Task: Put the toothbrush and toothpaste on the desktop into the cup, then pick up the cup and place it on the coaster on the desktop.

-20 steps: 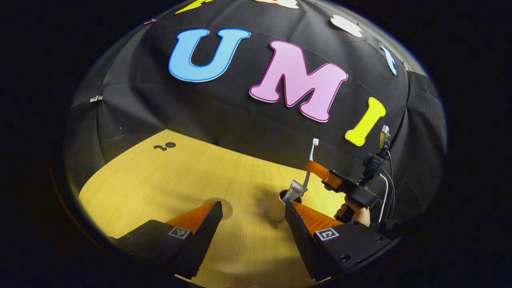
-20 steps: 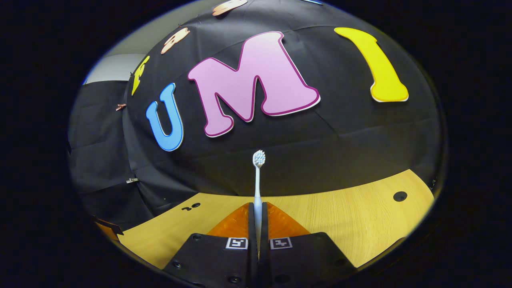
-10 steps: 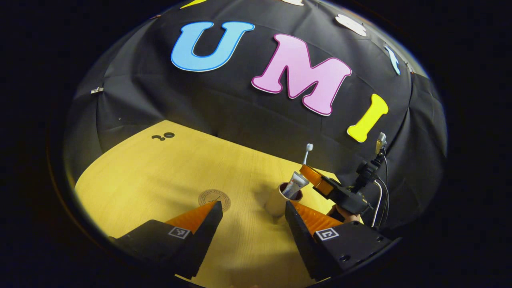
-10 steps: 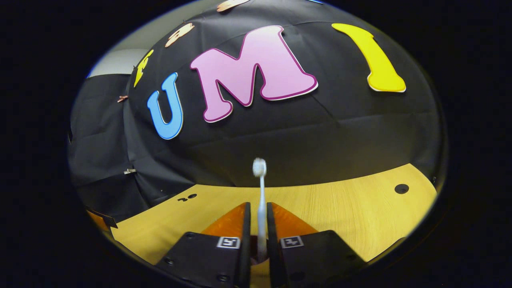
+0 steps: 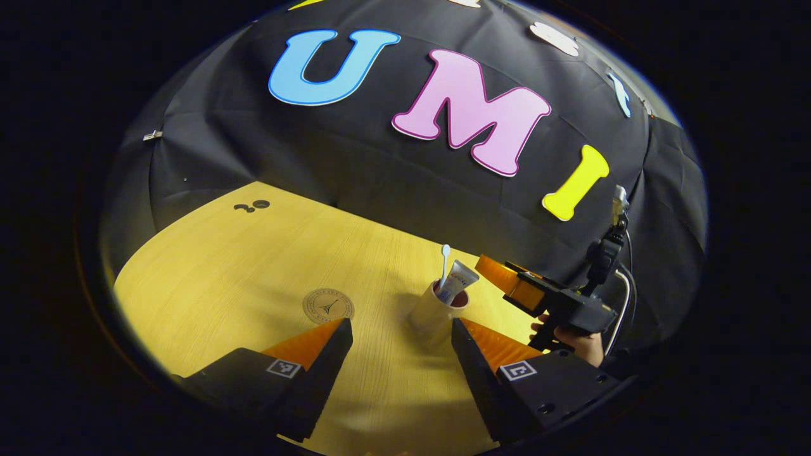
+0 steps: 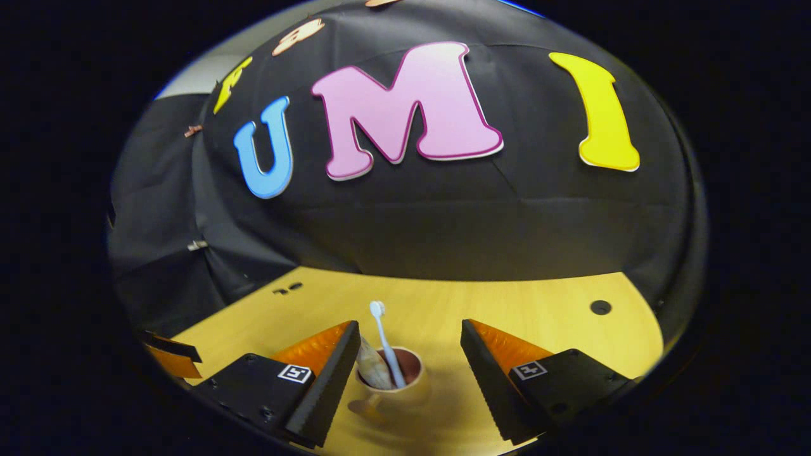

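— So, how far along does it look?

— Roughly two thirds, I judge; the toothbrush (image 6: 382, 335) and the toothpaste (image 5: 456, 282) both stand inside the cup (image 5: 434, 315), leaning on its rim; the cup sits on the worktop (image 5: 253, 266), near the coaster (image 5: 328, 306) but not on it; lifting it across is what remains.

— And the tools?

— The right hand-held gripper (image 6: 408, 373) has its fingers spread wide, one on each side of the cup and touching nothing; the left hand-held gripper (image 5: 400, 361) is likewise apart and empty, low over the worktop, with the cup just ahead of its gap.

— Materials?

— The cup is a pale, smooth, tapered cylinder with a dark reddish inside, probably light and easy to tip with that tall load; the toothbrush is a thin white stick with a bristled head; the toothpaste is a soft flattened tube; the coaster is a flat round disc with a printed emblem; the worktop is matte, light wood grain.
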Demonstrator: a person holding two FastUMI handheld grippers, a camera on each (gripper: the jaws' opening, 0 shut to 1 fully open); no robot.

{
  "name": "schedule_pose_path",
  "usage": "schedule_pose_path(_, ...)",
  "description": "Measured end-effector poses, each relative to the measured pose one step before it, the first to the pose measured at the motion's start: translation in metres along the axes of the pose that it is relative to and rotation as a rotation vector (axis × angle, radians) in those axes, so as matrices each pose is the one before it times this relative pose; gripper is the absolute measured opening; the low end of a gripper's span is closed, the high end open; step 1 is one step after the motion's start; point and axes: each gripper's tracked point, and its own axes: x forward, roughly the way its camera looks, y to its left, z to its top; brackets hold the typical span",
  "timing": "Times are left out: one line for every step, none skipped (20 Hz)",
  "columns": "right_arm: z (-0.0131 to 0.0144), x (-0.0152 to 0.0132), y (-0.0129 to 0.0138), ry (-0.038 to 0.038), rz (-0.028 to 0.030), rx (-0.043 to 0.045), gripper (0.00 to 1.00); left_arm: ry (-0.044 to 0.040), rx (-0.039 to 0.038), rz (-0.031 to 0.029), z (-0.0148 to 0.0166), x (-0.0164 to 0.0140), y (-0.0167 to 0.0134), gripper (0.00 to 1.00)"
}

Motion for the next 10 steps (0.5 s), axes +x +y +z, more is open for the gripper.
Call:
schedule_pose_path(0.00209, -0.00383, 0.00477, 0.01835, -0.00602, 0.00664, 0.98, 0.00842, -0.00219, 0.00138, -0.00386, -0.00269, 0.00239, 0.98)
schedule_pose_path(0.00453, -0.00236, 0.00656, 0.01330, 0.00457, 0.01681, 0.98, 0.00751, -0.00063, 0.00357, -0.00291, -0.00100, 0.00199, 0.98)
schedule_pose_path(0.00375, -0.00125, 0.00650, 0.02014, 0.00885, 0.01489, 0.98, 0.00666, 0.00027, 0.00697, -0.00284, -0.00402, 0.00425, 0.98)
schedule_pose_path(0.00278, -0.00094, 0.00410, 0.02178, -0.00213, 0.00667, 0.98, 0.00441, -0.00252, 0.00540, -0.00188, -0.00543, 0.00611, 0.98)
schedule_pose_path(-0.00080, -0.00033, 0.00195, 0.02820, -0.00232, -0.00242, 0.98, 0.00157, -0.00314, 0.00488, -0.00179, -0.00510, 0.00421, 0.98)
schedule_pose_path(0.00015, -0.00064, 0.00242, 0.02675, -0.00500, -0.01048, 0.98, -0.00310, -0.00396, 0.00512, -0.00038, -0.00333, 0.00471, 0.98)
schedule_pose_path(-0.00116, 0.00080, 0.00367, 0.02831, -0.00301, -0.01536, 0.98, -0.00296, -0.00783, 0.00502, -0.00061, -0.00187, 0.00440, 0.98)
schedule_pose_path(-0.00030, 0.00072, 0.00332, 0.02326, -0.00498, -0.01503, 0.98, 0.00024, -0.00858, 0.00028, -0.00097, -0.00086, 0.00316, 0.98)
schedule_pose_path(-0.00249, 0.00030, 0.00402, 0.02688, -0.00015, -0.01518, 0.98, 0.00146, -0.00380, -0.00049, -0.00259, -0.00086, 0.00243, 0.98)
schedule_pose_path(-0.00337, 0.00021, 0.00336, 0.02681, -0.00637, -0.01502, 0.98, -0.00124, -0.00067, 0.00088, -0.00090, -0.00112, 0.00249, 0.98)
